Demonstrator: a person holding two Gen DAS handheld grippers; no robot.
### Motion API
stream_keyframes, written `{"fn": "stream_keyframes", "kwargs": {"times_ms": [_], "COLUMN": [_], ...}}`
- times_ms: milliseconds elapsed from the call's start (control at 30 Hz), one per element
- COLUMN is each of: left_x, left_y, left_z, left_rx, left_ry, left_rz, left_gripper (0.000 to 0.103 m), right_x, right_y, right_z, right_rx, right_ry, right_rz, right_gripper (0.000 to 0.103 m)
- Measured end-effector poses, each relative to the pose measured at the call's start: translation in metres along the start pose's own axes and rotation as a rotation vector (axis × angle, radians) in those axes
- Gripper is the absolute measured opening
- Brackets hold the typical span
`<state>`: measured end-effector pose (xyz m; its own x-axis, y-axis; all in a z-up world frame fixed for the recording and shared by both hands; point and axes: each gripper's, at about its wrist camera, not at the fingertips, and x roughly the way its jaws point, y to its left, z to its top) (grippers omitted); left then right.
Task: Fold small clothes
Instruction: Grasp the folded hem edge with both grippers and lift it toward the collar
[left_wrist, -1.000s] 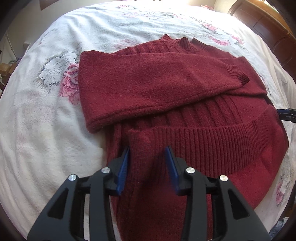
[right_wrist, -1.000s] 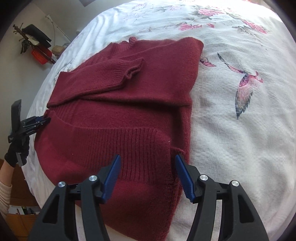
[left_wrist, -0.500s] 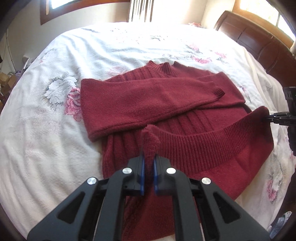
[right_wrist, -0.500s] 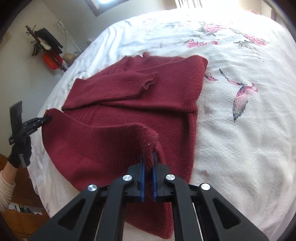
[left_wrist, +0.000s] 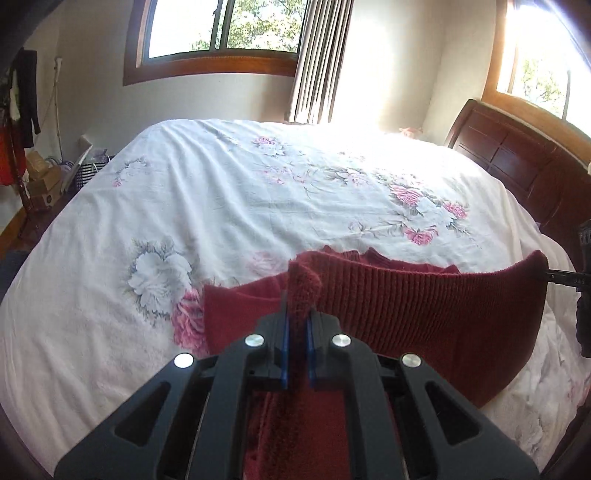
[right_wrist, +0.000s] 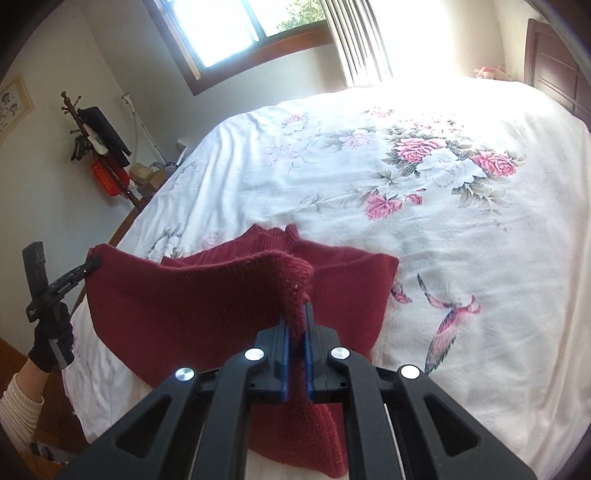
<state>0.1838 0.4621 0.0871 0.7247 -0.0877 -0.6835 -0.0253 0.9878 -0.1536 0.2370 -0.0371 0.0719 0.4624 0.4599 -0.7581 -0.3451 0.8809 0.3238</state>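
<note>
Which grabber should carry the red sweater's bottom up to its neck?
Neither alone. The left gripper and right gripper each pinch one hem corner of the sweater, so both should probably move together.

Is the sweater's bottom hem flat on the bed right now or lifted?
Lifted. The left tool and right tool each pinch a hem corner, and the ribbed hem hangs stretched between them above the bedspread.

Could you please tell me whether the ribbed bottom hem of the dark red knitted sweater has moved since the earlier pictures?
Yes. The sweater's ribbed hem has risen off the floral white bedspread, toward the collar.
</note>
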Motion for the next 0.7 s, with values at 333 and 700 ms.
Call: {"fn": "stream_keyframes", "kwargs": {"times_ms": [333,700], "left_x": [0.111,0.209], "left_y": [0.014,0.029], "left_z": [0.047,0.009], "left_rx": [-0.034,-0.019], "left_ry": [0.035,0.205], "left_rz": [0.079,0.155], "left_gripper": [0.005,0.008], "right_x": [0.082,0.18], "right_y": [-0.031,-0.063], "right_z": [0.08,0.068], "right_rx": [0.082,0.126], "right_ry": [0.027,0.171], "right_rz": [-0.07,-0.179], "right_gripper": [0.006,0.006]}}
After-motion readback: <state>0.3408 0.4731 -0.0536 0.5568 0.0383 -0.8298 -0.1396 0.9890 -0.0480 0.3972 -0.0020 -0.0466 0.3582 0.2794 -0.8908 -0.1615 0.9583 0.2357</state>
